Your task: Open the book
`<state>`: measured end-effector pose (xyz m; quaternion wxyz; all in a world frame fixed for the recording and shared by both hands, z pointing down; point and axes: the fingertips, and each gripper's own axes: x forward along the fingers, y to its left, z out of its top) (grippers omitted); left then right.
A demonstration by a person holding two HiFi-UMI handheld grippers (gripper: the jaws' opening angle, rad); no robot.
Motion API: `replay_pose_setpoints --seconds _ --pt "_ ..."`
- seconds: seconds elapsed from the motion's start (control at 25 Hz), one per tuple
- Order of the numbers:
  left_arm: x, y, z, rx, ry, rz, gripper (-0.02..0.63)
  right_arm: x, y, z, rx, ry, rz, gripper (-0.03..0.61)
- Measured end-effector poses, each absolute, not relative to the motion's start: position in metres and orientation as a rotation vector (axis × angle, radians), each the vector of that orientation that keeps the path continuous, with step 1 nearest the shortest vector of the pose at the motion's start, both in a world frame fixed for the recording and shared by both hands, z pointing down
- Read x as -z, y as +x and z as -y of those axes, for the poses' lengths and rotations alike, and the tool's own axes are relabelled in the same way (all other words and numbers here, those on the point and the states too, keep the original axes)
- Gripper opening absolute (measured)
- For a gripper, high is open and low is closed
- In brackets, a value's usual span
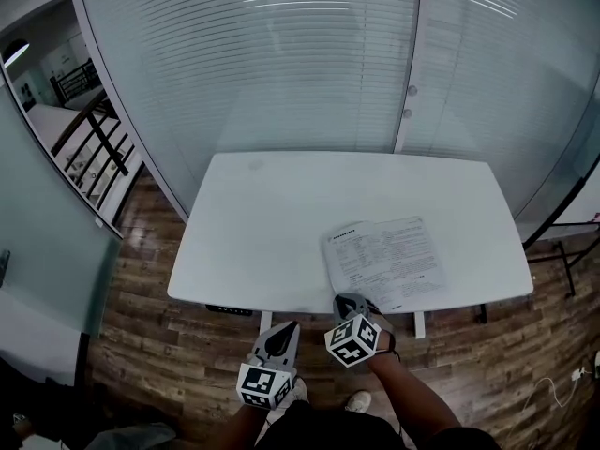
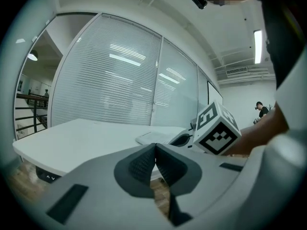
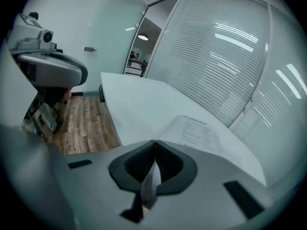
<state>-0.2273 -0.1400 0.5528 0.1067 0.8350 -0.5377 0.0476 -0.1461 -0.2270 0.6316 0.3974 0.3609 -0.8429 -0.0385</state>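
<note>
Though shut, two grippers (image 1: 281, 330) (image 1: 349, 301) (one book (image 1: 386, 262))

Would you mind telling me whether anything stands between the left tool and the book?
Only the right tool, shut on a page at the near edge of the book, sits partly between it and the left tool.

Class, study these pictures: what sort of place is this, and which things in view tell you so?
Most likely an office or meeting room: a plain white desk with a printed book on it, glass walls fitted with slatted blinds, and a wood-plank floor.
</note>
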Motion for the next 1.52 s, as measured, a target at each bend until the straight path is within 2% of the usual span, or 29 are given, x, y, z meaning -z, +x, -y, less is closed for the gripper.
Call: replay_pose_setpoints --seconds 0.92,1.24,1.52 --pt "-0.566 -0.229 0.147 -0.180 2.434 1.579 0.014 -0.654 -0.144 0.229 -0.093 0.883 2.167 0.011" --pt "-0.555 -0.218 0.150 -0.180 2.481 1.581 0.014 -0.602 -0.151 0.216 -0.107 0.912 2.388 0.034" --pt "-0.553 -0.204 0.154 -0.186 2.497 1.557 0.014 -0.543 -0.110 0.207 -0.063 1.090 2.531 0.020"
